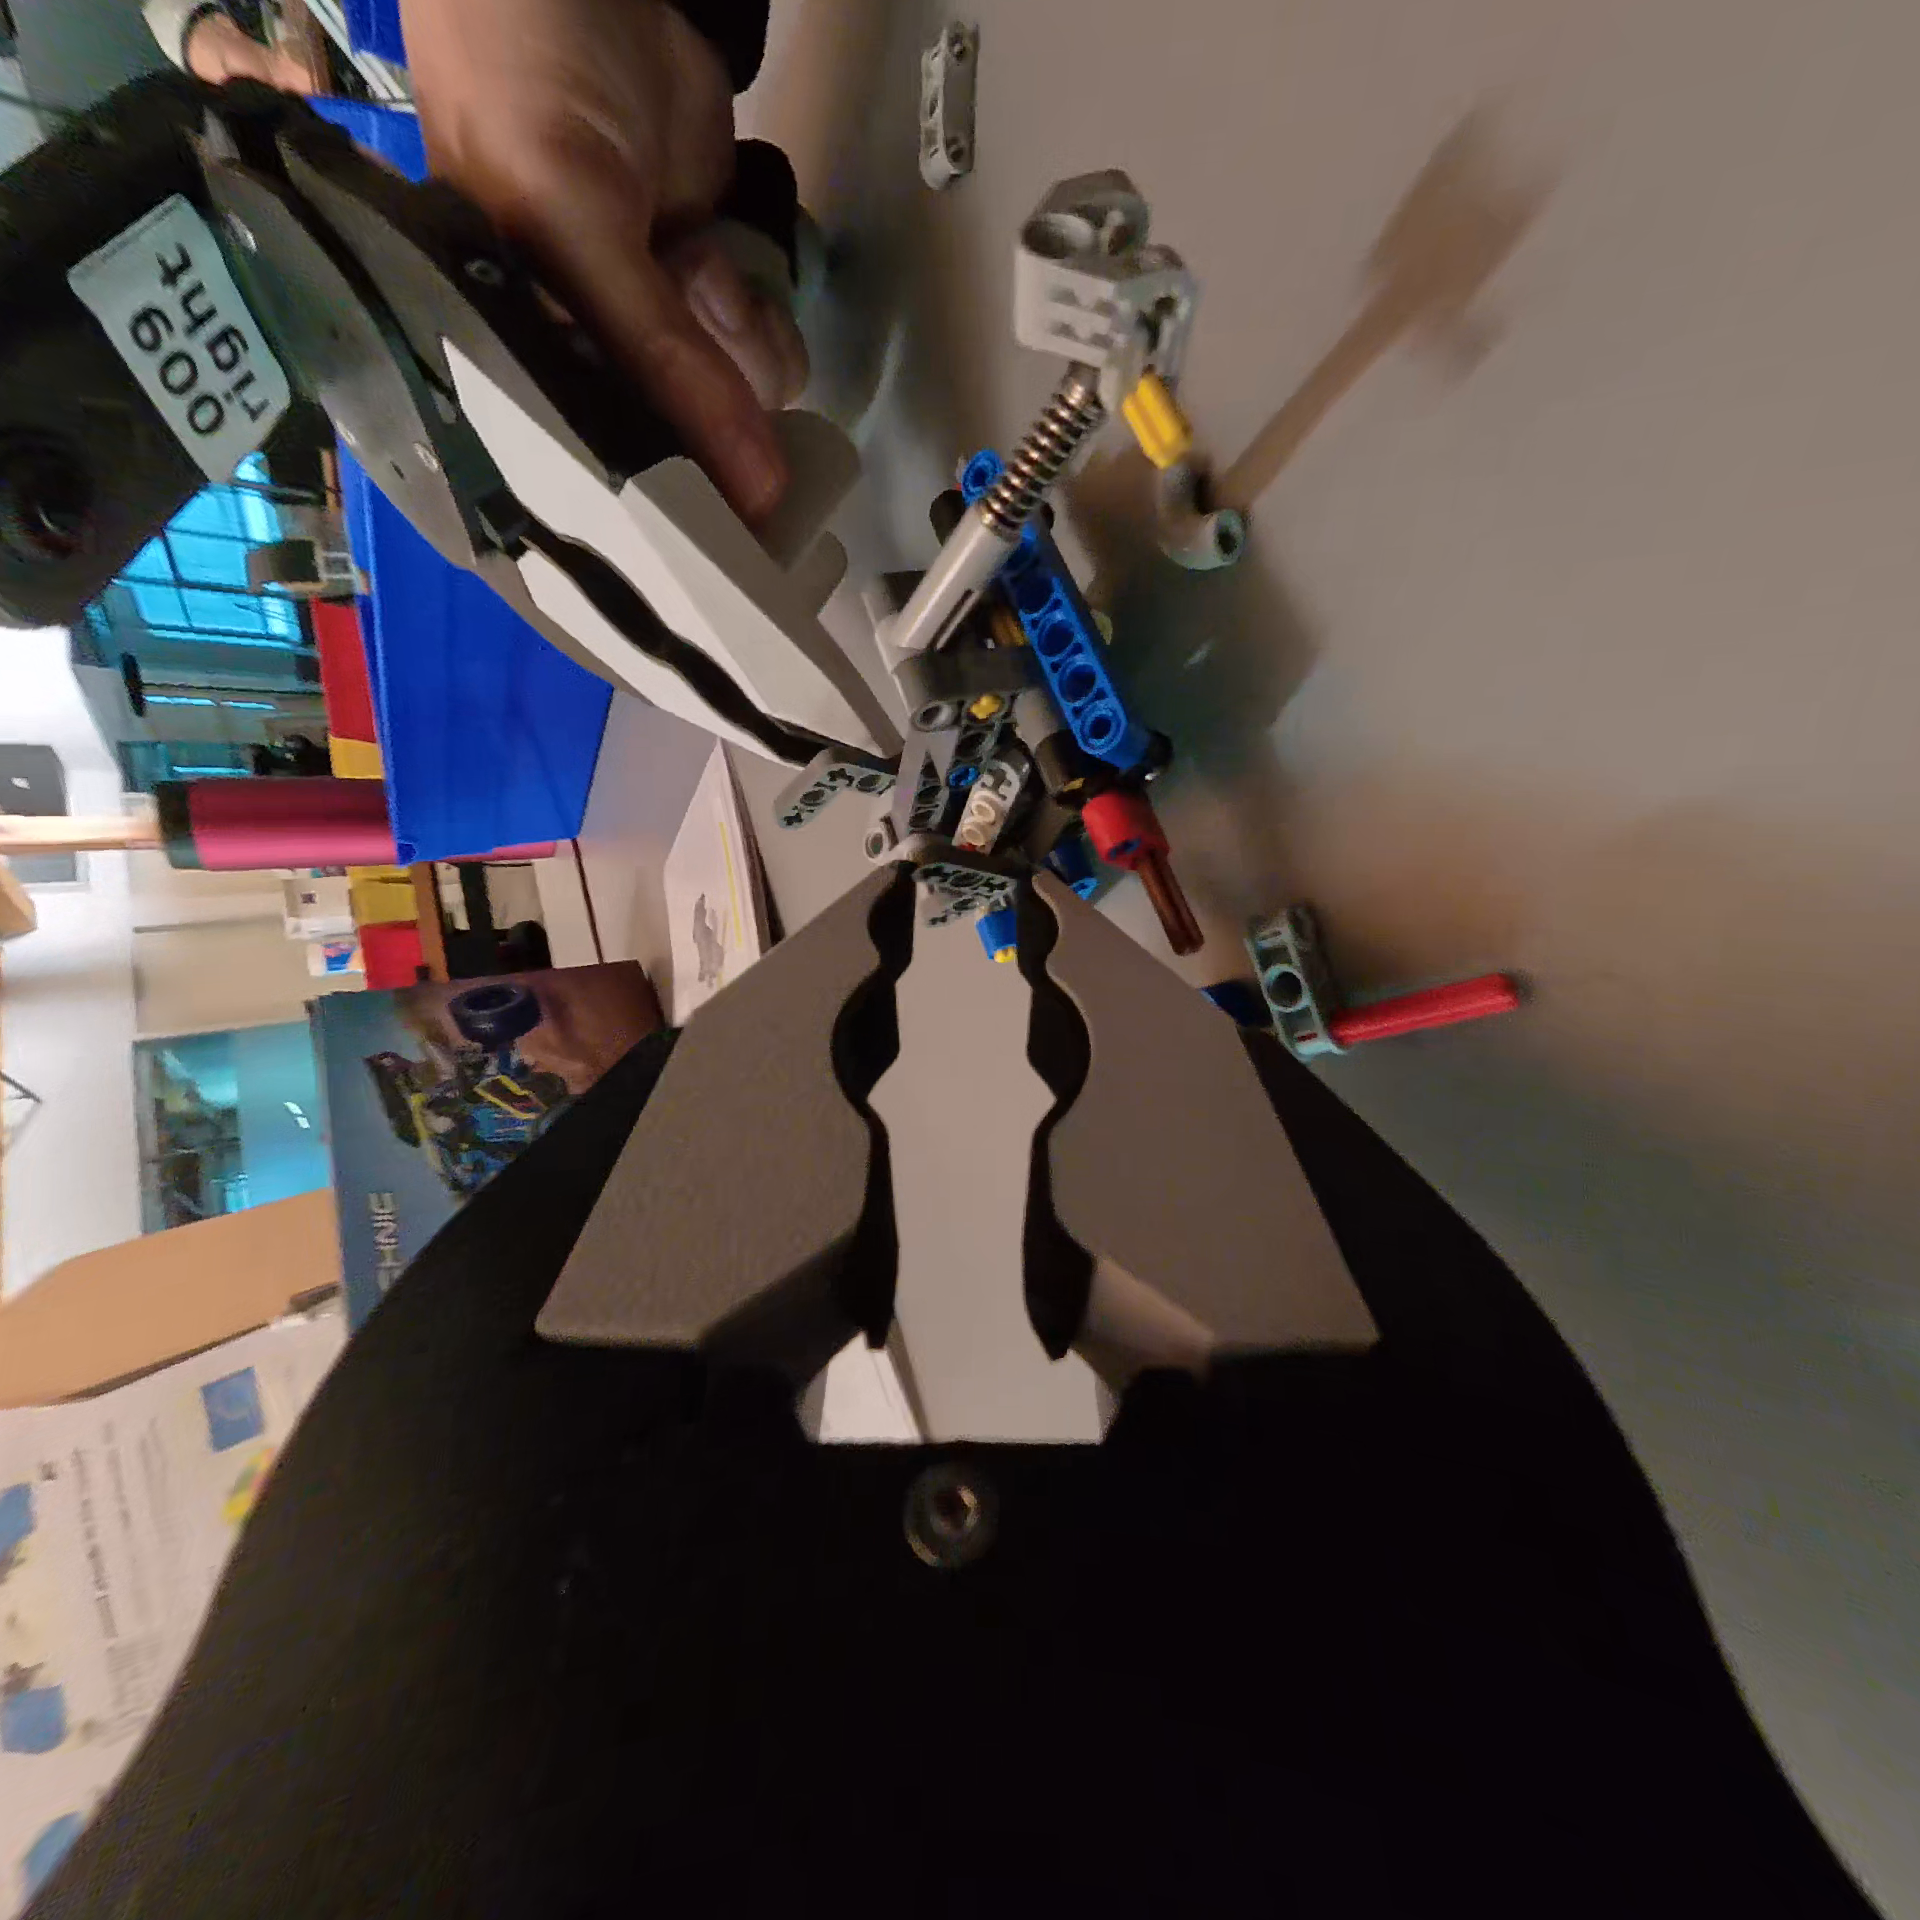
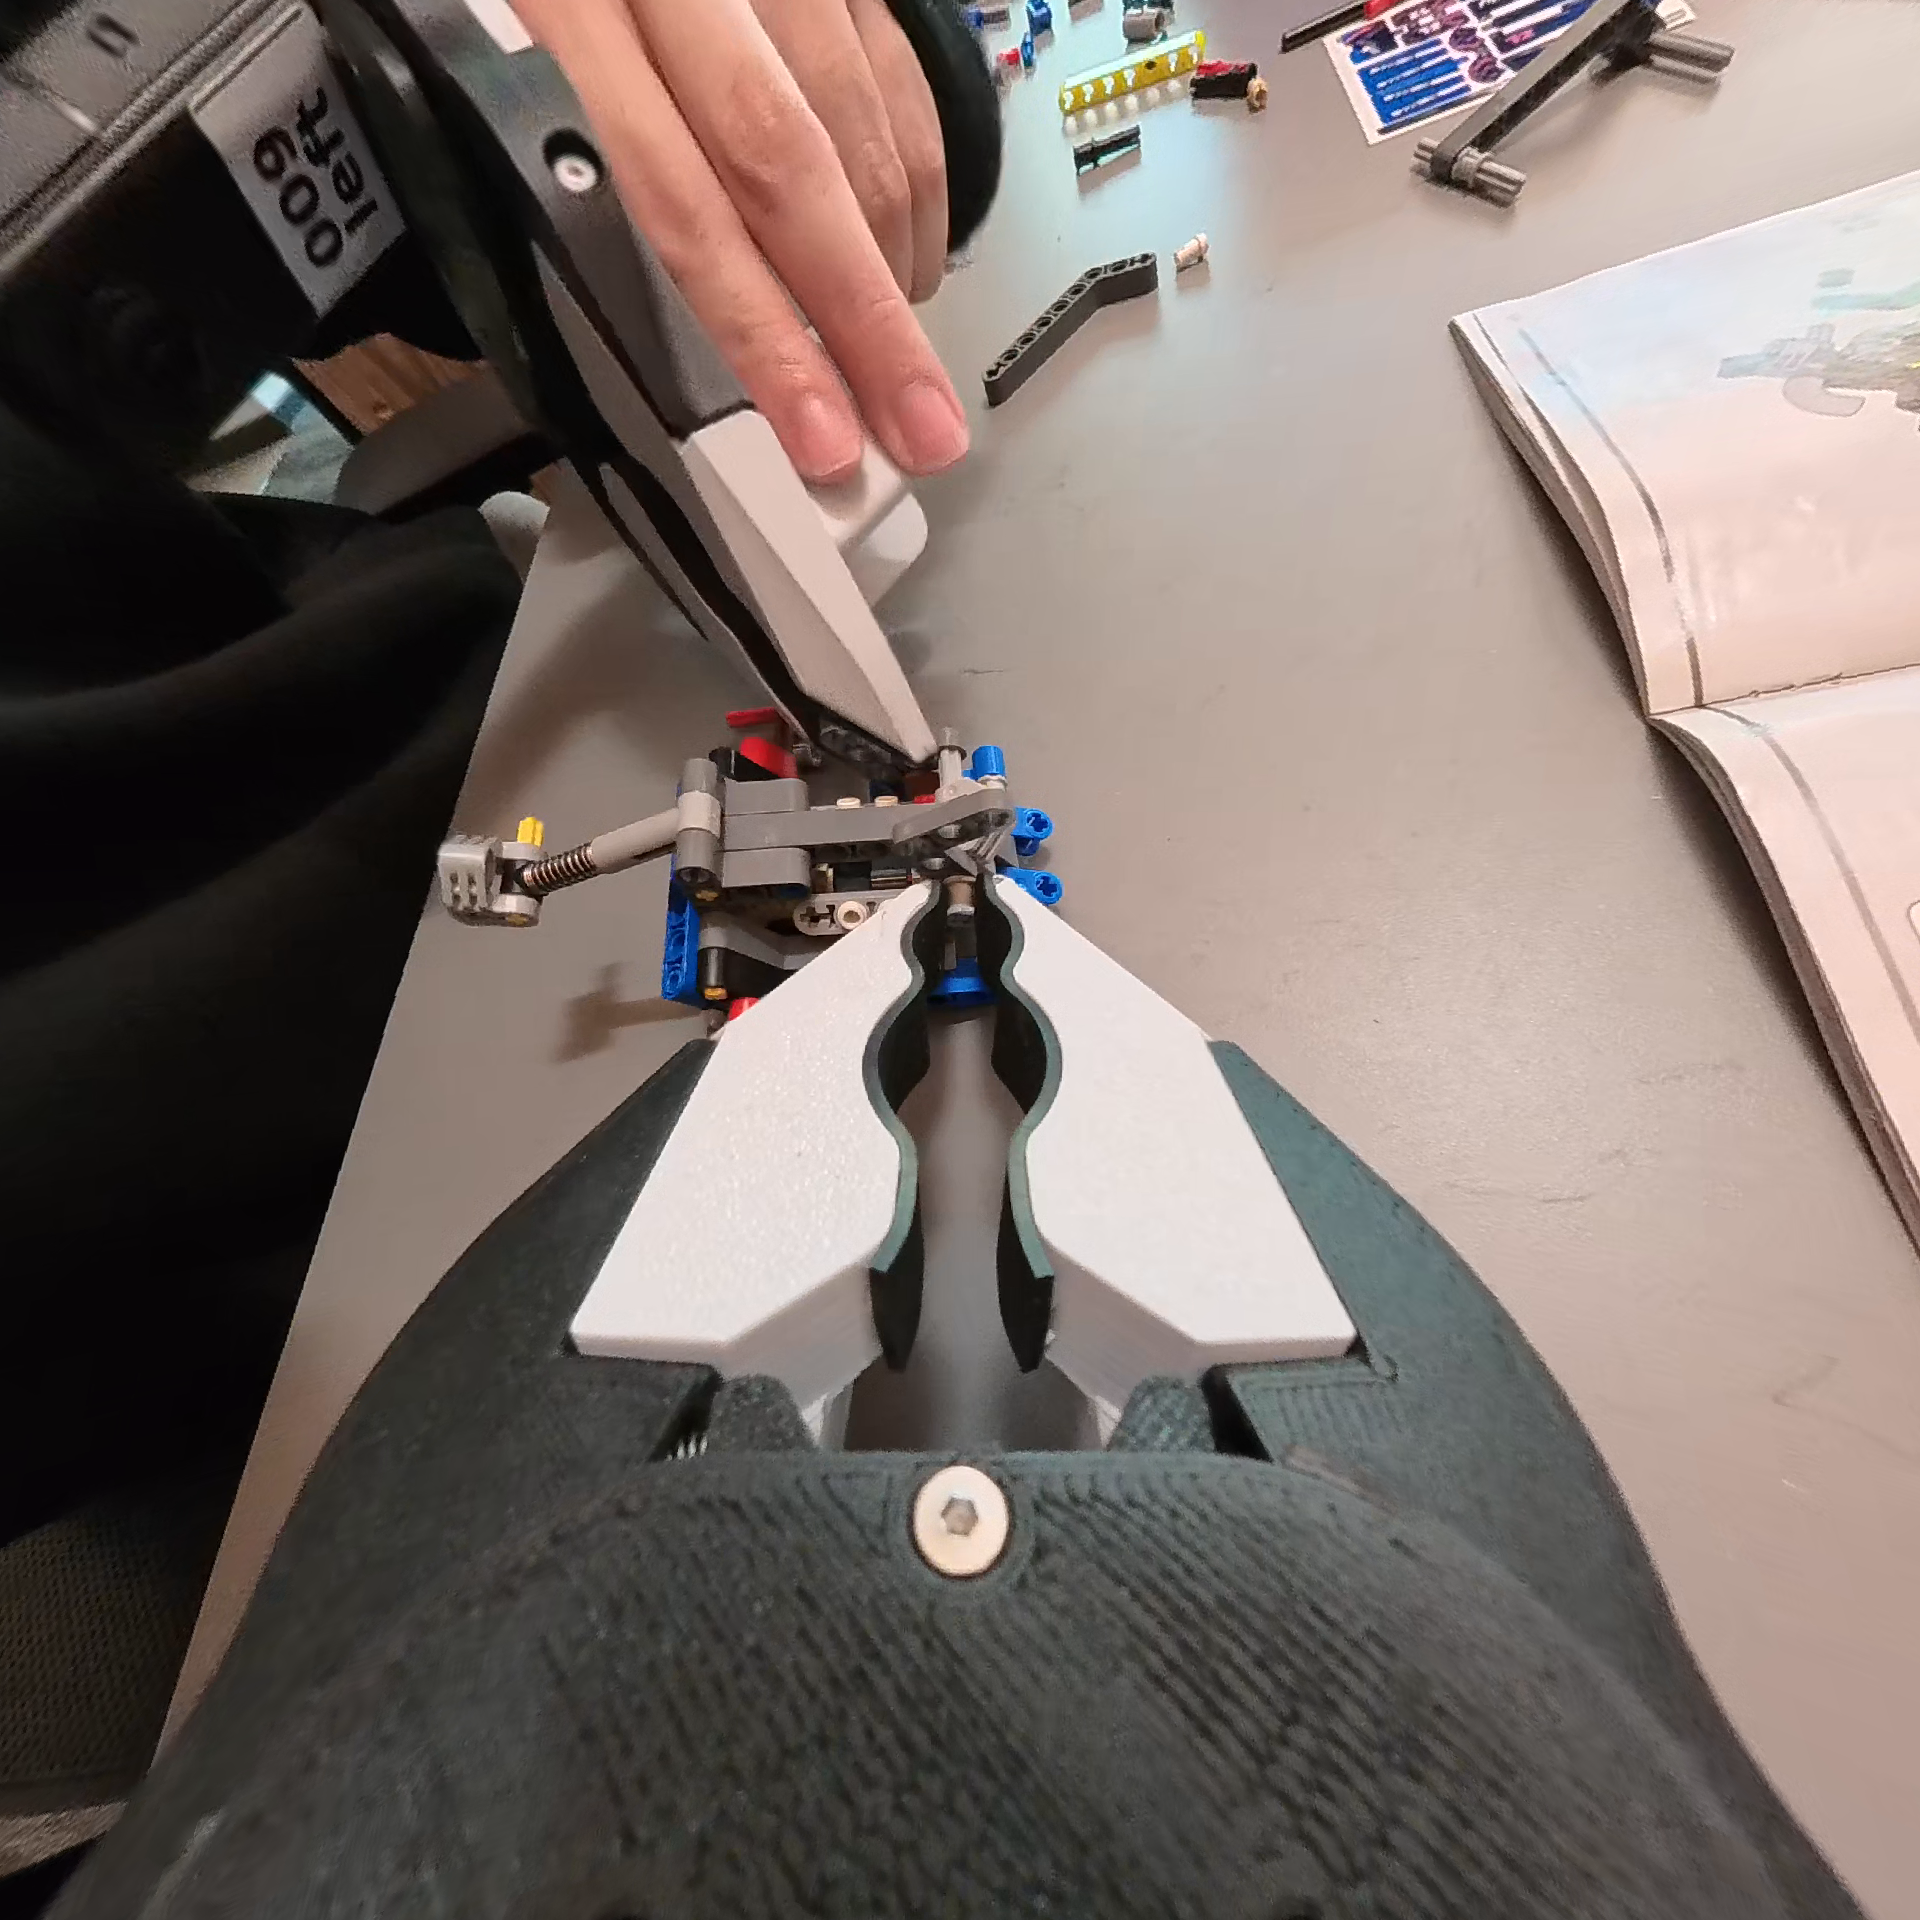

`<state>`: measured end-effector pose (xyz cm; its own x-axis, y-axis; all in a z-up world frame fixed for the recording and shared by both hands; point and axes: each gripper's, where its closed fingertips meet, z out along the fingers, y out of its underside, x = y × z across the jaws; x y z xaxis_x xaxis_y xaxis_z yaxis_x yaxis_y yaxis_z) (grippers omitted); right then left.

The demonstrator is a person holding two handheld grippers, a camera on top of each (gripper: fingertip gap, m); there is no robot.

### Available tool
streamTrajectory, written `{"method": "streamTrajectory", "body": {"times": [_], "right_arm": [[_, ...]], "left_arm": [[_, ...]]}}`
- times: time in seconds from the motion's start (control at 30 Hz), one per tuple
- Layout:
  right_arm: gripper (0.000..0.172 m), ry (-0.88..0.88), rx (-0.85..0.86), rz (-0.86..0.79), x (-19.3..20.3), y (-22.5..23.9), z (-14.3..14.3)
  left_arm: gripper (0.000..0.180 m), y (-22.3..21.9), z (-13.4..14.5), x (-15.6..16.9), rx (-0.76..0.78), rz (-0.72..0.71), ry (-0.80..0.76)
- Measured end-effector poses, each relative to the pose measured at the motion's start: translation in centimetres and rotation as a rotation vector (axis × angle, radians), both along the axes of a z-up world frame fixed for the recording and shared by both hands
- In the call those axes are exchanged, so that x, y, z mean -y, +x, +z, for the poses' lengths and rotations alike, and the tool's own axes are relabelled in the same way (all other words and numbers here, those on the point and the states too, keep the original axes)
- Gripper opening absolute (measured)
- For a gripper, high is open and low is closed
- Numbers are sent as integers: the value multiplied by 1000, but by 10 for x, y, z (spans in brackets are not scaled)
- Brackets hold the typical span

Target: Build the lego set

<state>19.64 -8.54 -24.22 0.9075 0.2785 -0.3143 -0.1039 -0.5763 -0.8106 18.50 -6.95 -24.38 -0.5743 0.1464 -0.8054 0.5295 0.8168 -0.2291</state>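
Two hand-held grippers meet over one small model built of plastic beams and pins (image 2: pixel 821 842), which sits on the matte grey table (image 2: pixel 1299 935) near its edge. The left gripper (image 1: pixel 971 883) has its tips pinched on a short dark grey beam with cross-shaped holes (image 1: pixel 966 891) at the model's end, black wavy pads against either side. The right gripper (image 2: pixel 958 896) has its tips drawn nearly together around a thin grey pin (image 2: pixel 957 914) standing at the model's near corner; whether the pads actually press it I cannot tell. Each gripper has two pale, wedge-shaped fingers with a grainy printed surface on a black textured body, and a bare hand (image 2: pixel 800 239) steadies the left one.

One coiled metal spring on a grey shaft (image 2: pixel 582 857) sticks out of the model, ending in a light grey block with a yellow pin. One blue holed beam (image 1: pixel 1070 644) runs along its side. Off to the right one open booklet (image 2: pixel 1714 582) lies flat; farther back are one angled black beam (image 2: pixel 1070 327), one yellow holed beam (image 2: pixel 1132 71) and one sticker sheet (image 2: pixel 1455 62). One red axle in a grey connector (image 1: pixel 1382 1003) lies apart.
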Motion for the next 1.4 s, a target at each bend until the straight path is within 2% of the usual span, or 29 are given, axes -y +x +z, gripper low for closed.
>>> {"method": "streamTrajectory", "body": {"times": [0.13, 0.4, 0.57, 0.67, 0.77, 0.83, 0.93, 1.03, 1.17, 1.23, 1.3, 1.4], "right_arm": [[3, 7, 30, -2, 0, -1, 0], [3, 19, 63, -1, 0, -1, 0], [2, 18, 63, -2, 0, -1, 0], [3, 6, 11, -13, 2, -1, 1], [3, -7, -35, -30, 2, 0, 1], [3, -9, -48, -32, 2, 0, 1], [2, -4, -36, -31, 2, 0, 1], [2, 11, 15, -25, 2, -1, 2], [2, 64, 135, 16, 1, -5, 4], [3, 87, 169, 44, 2, -10, 6], [2, 92, 179, 71, 3, -14, 6], [2, 107, 205, 83, 2, -16, 6]], "left_arm": [[14, 0, -1, -2, -102, 45, -48], [12, -4, -1, -1, -400, 102, -224], [15, -5, 1, -5, -384, 96, -197], [15, 0, 2, -25, -388, 170, -173], [11, 6, 11, -36, -457, 262, -294], [13, 1, 12, -30, -555, 273, -376], [19, -2, 8, -22, -589, 266, -390], [19, -6, 4, -17, -756, 329, -466], [18, -1, 14, -12, -1129, 513, -813], [16, 2, 16, -13, -1256, 577, -940], [15, -3, 13, -12, -1308, 571, -946], [18, -11, 7, -8, -1296, 550, -892]]}}
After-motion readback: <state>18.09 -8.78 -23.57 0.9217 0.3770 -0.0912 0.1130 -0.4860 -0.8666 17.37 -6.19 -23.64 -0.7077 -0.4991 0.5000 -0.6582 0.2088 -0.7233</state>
